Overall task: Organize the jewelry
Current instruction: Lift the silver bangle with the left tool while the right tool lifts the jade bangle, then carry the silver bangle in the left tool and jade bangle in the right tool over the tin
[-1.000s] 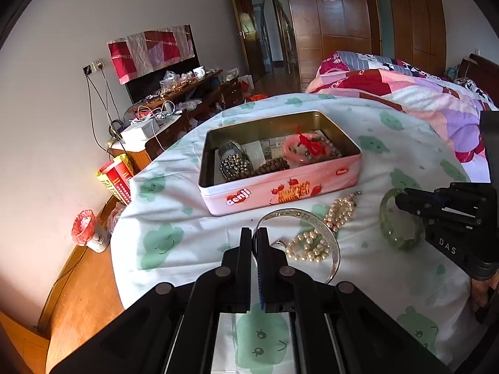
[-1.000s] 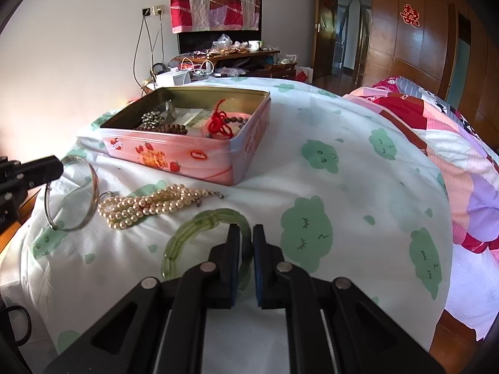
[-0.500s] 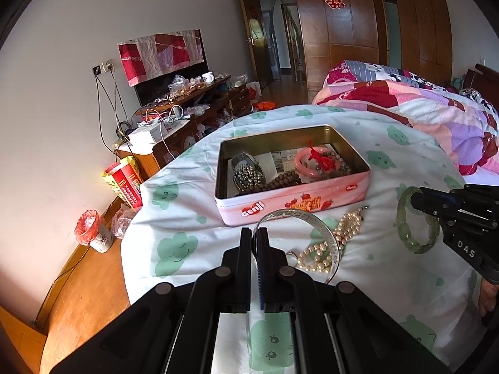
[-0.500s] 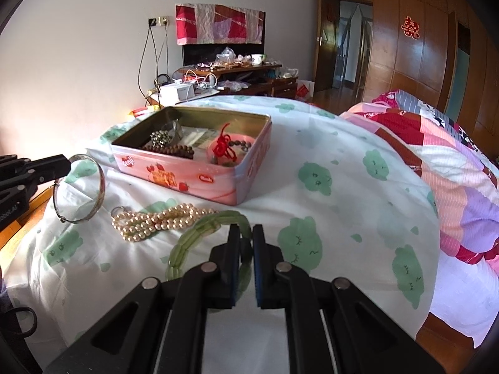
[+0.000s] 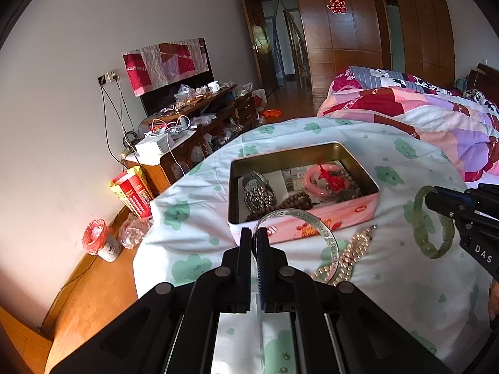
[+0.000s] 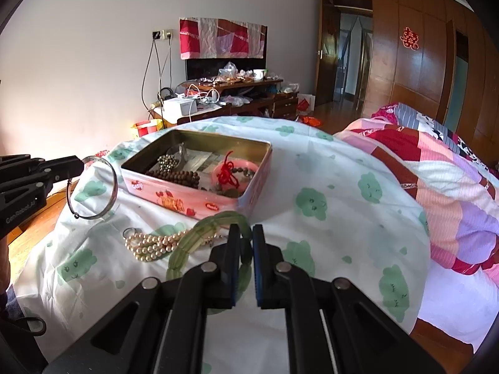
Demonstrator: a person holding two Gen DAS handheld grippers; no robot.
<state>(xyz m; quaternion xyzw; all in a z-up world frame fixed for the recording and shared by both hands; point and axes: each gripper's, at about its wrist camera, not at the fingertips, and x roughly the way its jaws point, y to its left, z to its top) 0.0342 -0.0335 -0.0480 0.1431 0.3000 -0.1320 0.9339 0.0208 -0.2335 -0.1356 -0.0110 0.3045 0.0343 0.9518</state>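
Bangles now airborne: your left gripper (image 5: 256, 243) clamps the silver bangle (image 5: 312, 221), right gripper (image 6: 246, 243) the jade bracelet (image 6: 215, 227), both lifted toward the tin (image 5: 312, 221).

Your left gripper (image 5: 256, 240) pinches the silver bangle (image 5: 315, 222) up in front of the pink tin (image 5: 312, 221), pearls (image 5: 349, 255) lying on the sheet (image 5: 193, 212) beneath, while your right gripper (image 5: 432, 199) clamps the green bracelet (image 5: 421, 237) off right.

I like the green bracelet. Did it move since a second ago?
Yes. The green bracelet went up off the sheet, pinched in the right gripper. A second ago it lay beside the pearls, which stayed on the bed.
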